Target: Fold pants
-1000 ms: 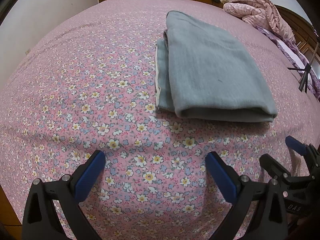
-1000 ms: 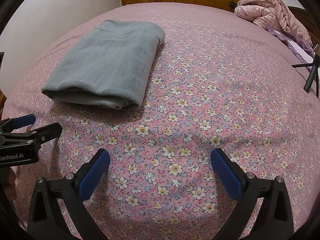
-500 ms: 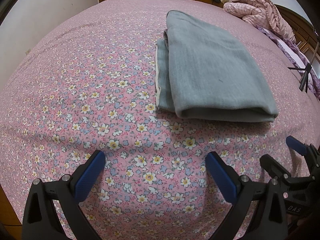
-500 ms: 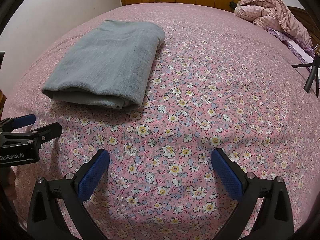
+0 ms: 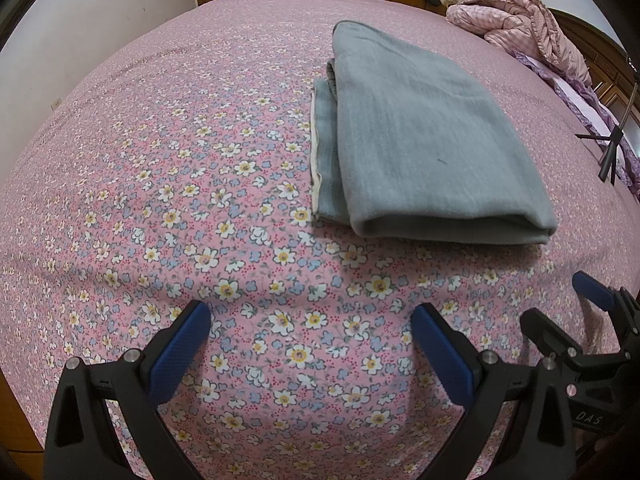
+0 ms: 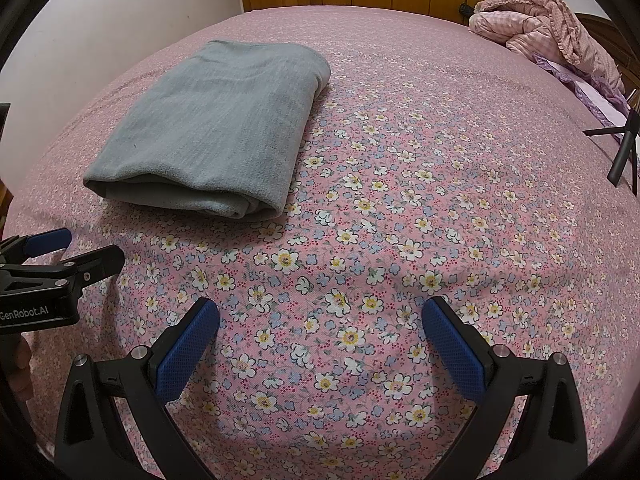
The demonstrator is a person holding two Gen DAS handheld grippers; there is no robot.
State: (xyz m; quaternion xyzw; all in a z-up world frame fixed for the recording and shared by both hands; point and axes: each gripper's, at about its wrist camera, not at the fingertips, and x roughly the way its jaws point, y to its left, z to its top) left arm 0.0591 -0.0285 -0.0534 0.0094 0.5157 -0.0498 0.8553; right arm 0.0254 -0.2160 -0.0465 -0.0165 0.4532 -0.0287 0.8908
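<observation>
Both rigs look the same: the left black plastic two-finger tool (image 5: 310, 354) fills the bottom of the frame with triangular cut-out arms, silver screw heads and textured blue pads (image 5: 178, 354). Same build on the right black plastic two-finger tool (image 6: 320, 350). White "GenRobot.AI" lettering sits at lower left of the right view, "DAS" at lower right of the left view.

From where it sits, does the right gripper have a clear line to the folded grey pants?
Probably yes: the right gripper is open and empty, and only bare floral bedsheet lies between it and the folded grey pants.
</observation>
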